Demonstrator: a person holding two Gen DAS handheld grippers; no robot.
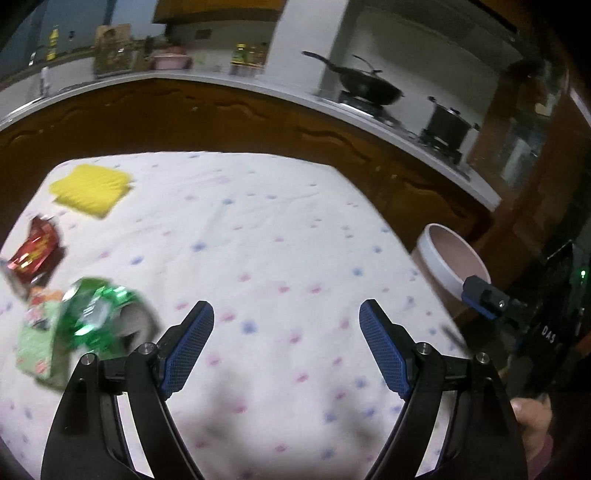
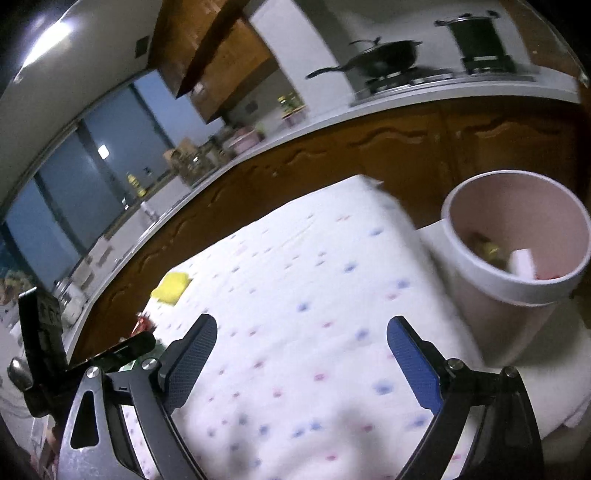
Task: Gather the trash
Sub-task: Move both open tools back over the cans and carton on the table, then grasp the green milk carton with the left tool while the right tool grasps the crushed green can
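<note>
Trash [image 2: 517,258] inside pink bin [image 2: 480,288]

Dim kitchen. Brown wooden cabinets [image 1: 229,118] under pale countertop [image 2: 424,92]; dark window panes [image 2: 66,192] at left; wok [image 1: 369,86] and pot [image 2: 478,35] on stove.

Wide open cloth across the middle of the counter [image 1: 280,229]; wrappers [image 1: 96,317] crowd its left edge, bin [image 2: 517,236] blocks the right edge.
</note>
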